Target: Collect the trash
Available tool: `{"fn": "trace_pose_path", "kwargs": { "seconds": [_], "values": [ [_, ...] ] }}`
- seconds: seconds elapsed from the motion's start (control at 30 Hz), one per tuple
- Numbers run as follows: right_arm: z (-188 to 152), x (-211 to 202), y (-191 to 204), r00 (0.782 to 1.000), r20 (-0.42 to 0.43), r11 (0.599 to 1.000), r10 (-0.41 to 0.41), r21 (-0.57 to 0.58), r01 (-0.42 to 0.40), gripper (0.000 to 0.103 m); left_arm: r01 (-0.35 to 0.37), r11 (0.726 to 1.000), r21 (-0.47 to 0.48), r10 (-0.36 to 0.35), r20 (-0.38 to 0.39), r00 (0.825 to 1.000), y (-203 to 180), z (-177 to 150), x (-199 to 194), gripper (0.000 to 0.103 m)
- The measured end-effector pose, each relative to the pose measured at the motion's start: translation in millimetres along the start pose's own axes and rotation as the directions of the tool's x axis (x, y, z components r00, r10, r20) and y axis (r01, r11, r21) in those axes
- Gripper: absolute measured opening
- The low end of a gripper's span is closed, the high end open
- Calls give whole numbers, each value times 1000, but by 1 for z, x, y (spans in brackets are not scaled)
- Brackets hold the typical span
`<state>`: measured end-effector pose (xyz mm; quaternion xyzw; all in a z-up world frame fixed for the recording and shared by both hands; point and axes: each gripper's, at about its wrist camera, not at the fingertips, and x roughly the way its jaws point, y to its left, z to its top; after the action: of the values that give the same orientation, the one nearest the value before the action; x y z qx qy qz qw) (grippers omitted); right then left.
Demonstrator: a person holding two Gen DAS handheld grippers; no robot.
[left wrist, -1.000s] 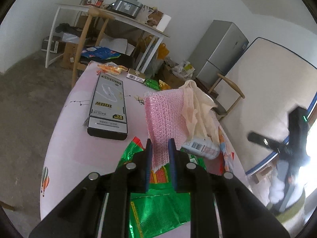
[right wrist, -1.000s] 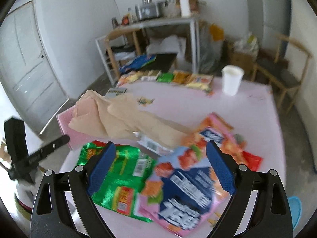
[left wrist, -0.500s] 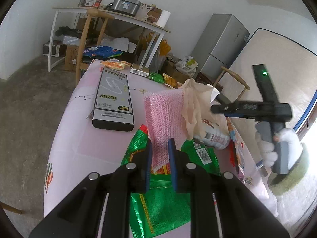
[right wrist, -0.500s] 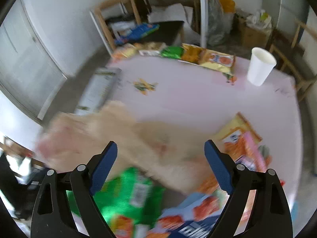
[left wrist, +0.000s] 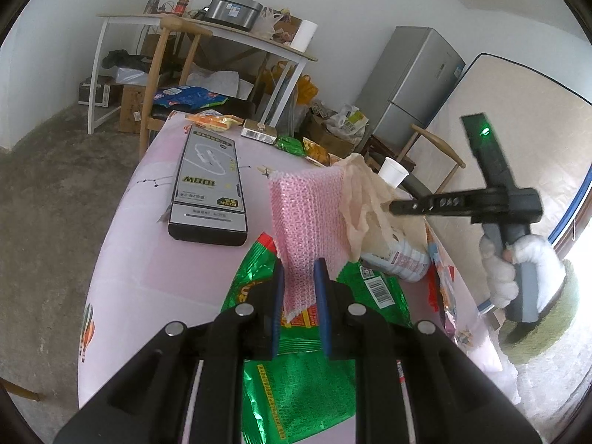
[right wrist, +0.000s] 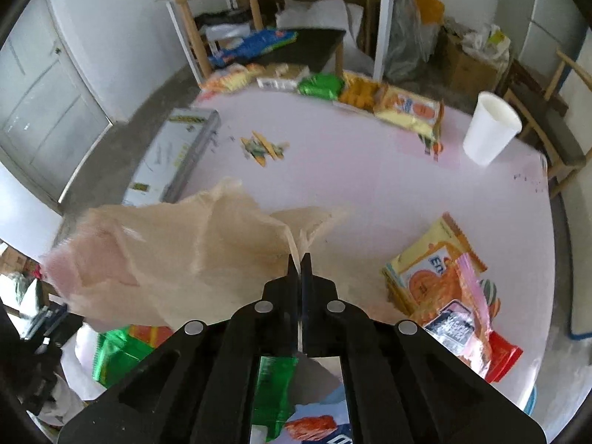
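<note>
Bag [right wrist: 177, 255] draping left, toward 9 o'clock of right gripper [right wrist: 299, 259]; jaws just snapping closed, pinching its edge. Left gripper [left wrist: 299, 277] clamping narrow on pink mesh sheet [left wrist: 307, 222], standing upright at 12 o'clock over table [right wrist: 370, 185].

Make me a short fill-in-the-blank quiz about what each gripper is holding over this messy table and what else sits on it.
1. The left gripper is shut on a sheet of ____ bubble wrap.
2. The right gripper is shut on a thin ____ plastic bag.
3. Near the table's far right corner stands a white paper ____.
4. The long flat box lies on the table, ____ by either gripper.

Missing words: pink; beige; cup; untouched
</note>
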<state>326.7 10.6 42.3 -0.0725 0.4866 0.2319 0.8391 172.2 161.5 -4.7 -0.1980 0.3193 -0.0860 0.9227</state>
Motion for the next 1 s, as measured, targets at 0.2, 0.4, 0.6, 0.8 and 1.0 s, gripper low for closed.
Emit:
{"fn": "trace_pose_path", "kwargs": {
  "seconds": [0.2,0.4,0.6,0.8,1.0],
  "values": [
    [3,-26,24,981,66,983,182,5,-182,1,5,1000,-6,-5,-7,1000,-3,-2,1,15],
    [-4,-13,51,971,32,971,237,-26,-236,41,17,1000,-6,-17,-2,1000,-6,-3,1,15],
    [-15,-3,62,956,3,955,293,-50,-293,64,23,1000,-7,-23,6,1000,-6,-3,0,15],
    [-25,-11,86,950,6,937,311,-173,-305,75,27,1000,4,-27,15,1000,-7,-2,1,15],
    [-32,-15,98,956,36,932,290,-239,-274,77,36,999,23,-36,33,999,-11,-2,-4,15]
  ]
}}
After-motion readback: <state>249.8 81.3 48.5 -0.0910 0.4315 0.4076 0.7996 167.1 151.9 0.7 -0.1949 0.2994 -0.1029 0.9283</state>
